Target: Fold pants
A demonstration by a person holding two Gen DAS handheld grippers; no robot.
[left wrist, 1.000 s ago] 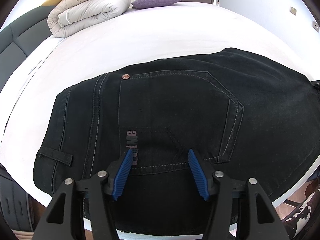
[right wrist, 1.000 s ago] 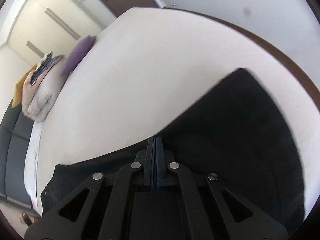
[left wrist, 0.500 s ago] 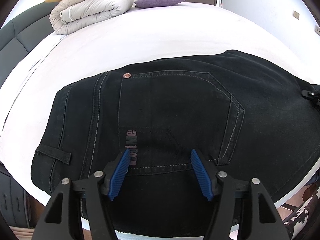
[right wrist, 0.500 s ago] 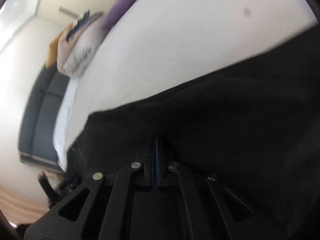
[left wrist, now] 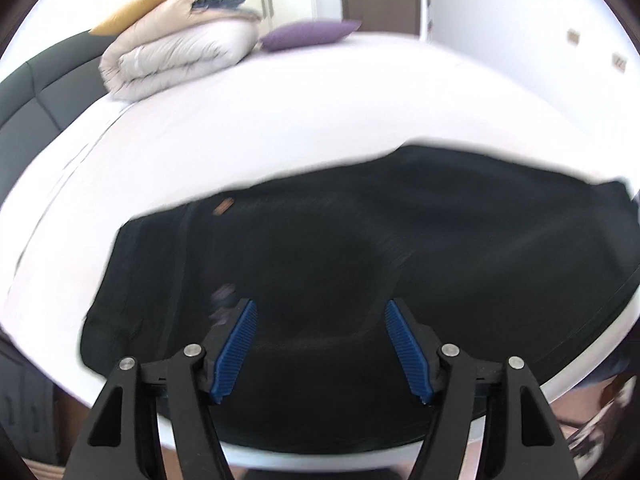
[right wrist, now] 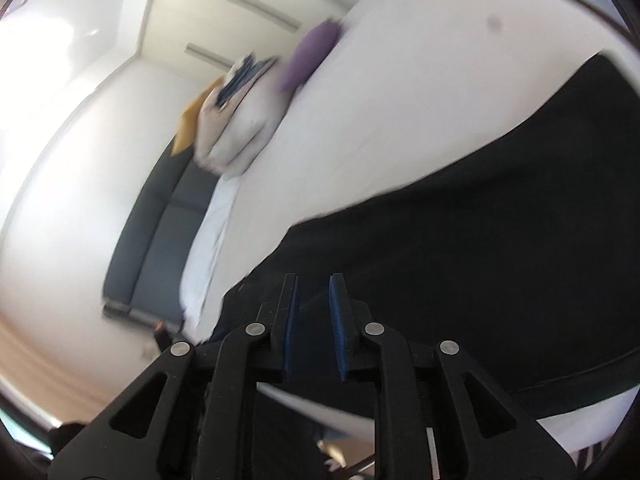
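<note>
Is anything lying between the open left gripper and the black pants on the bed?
Nothing visible. The left gripper, jaws wide apart, sits directly over the black pants, and the folded duvet and purple pillow lie far off.

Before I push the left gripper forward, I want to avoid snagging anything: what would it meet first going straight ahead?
Most likely the pants: the open left gripper points over the dark fabric spread on the bed, with nothing else between. The frame is blurred, so how high it hangs above them is unclear.
</note>
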